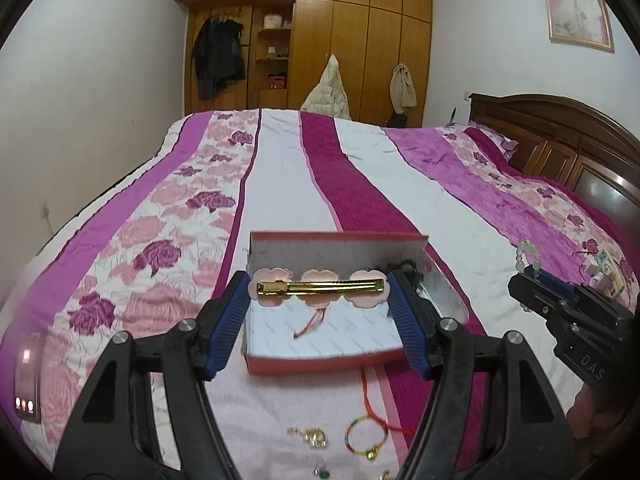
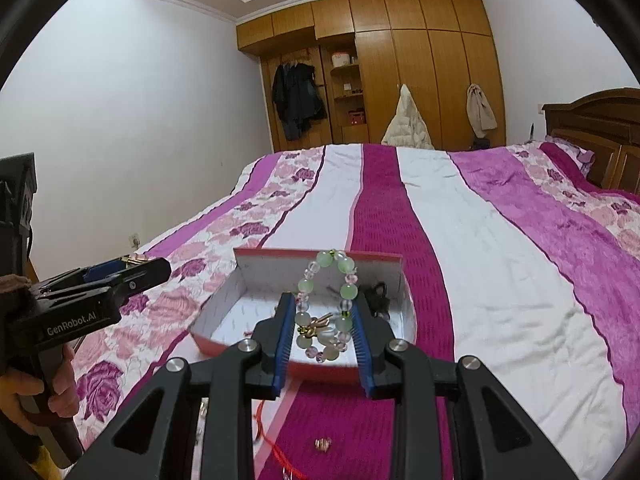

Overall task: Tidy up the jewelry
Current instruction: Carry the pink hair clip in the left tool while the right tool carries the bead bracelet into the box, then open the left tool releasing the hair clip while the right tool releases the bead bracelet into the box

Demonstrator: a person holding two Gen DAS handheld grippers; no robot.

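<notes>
My left gripper (image 1: 319, 292) is shut on a pink flower hair clip (image 1: 320, 287) with a gold bar, held crosswise above the open red-and-white box (image 1: 320, 356) on the bed. My right gripper (image 2: 323, 320) is shut on a green and clear bead bracelet (image 2: 326, 304), held over the same box (image 2: 320, 370); it also shows at the right of the left wrist view (image 1: 532, 268). Dark items (image 2: 376, 294) lie in the box's far right corner. A red cord (image 1: 310, 322) lies inside the box.
On the quilt near me lie a multicoloured bead bracelet (image 1: 366, 438), gold trinkets (image 1: 314, 438), a red string (image 1: 366, 396) and a small ring (image 2: 323, 444). A phone (image 1: 28, 376) lies at the left. Small items (image 1: 604, 270) sit at the right. The headboard (image 1: 560, 144) is far right.
</notes>
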